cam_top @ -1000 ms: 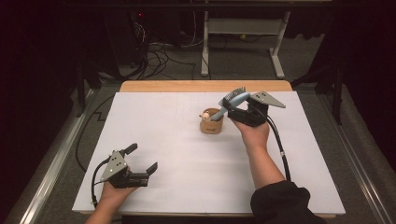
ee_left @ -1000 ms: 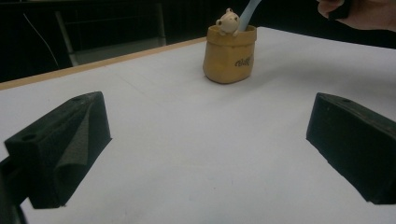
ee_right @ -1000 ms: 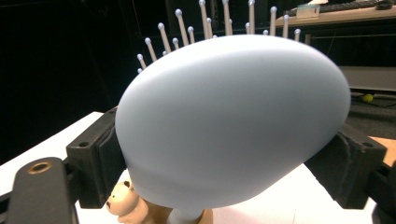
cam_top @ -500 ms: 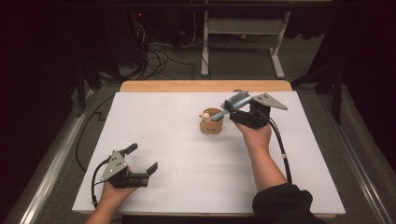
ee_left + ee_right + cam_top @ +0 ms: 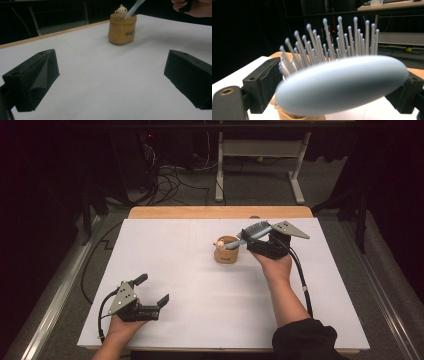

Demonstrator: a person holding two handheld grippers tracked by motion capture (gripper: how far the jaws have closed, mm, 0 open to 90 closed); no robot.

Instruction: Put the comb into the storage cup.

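Left gripper [image 5: 151, 293] sits low on the white table [image 5: 170, 255], jaws spread, empty. Mid-table, the tan bear pot [image 5: 226, 250] with unreadable dark script. Right gripper [image 5: 256, 240]: jaws wide around the blue hairbrush [image 5: 251, 232], handle in the pot.

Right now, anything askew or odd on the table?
Only the hairbrush: it leans slanted out of the small tan cup, handle end down inside, bristle head hanging past the rim between the jaws of the right gripper. The cup stands upright and nothing is spilled. The left gripper rests open and apart.
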